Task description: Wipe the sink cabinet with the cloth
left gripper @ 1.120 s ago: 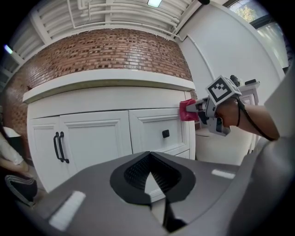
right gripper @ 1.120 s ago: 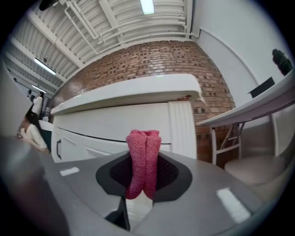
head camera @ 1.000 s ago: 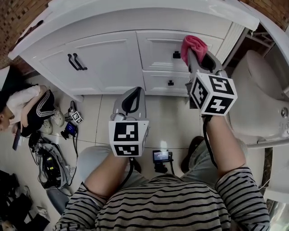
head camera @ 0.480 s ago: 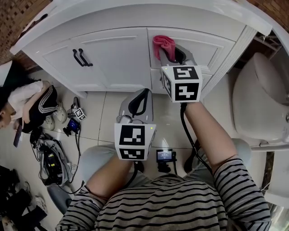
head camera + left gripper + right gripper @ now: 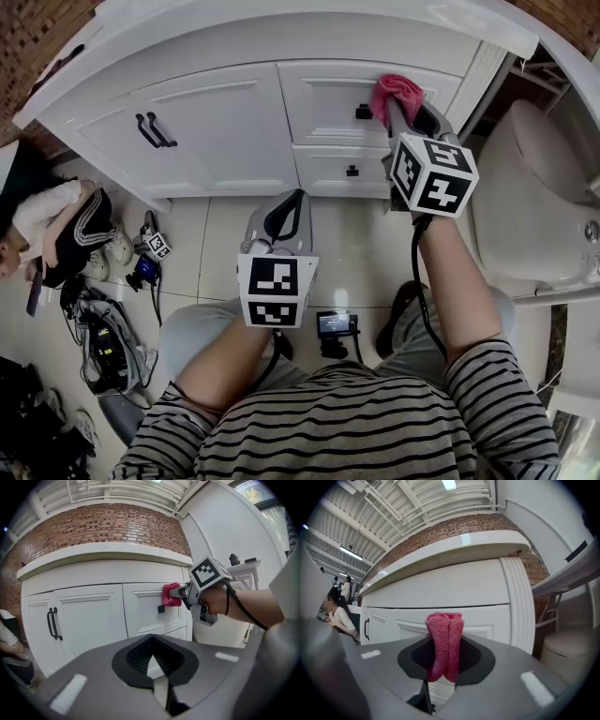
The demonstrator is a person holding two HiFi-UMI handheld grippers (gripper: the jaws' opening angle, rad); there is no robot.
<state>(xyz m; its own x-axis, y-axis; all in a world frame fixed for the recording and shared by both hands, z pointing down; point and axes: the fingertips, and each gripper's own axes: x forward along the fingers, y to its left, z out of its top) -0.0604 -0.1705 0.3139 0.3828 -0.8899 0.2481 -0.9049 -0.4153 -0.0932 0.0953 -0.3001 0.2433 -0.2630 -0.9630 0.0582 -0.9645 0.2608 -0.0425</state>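
Head view: nearest you, your left gripper (image 5: 286,202) hangs over the floor (image 5: 356,244), short of the cabinet (image 5: 216,122), its jaws pressed together on nothing. Farther out, your right gripper (image 5: 401,105) reaches the upper drawer (image 5: 323,94), its jaws pinching the pink cloth (image 5: 394,89). The cloth bunches upright from the jaw tips and presses on the drawer front, just right of its black knob (image 5: 364,112). A toilet (image 5: 530,197) stands right of the cabinet.
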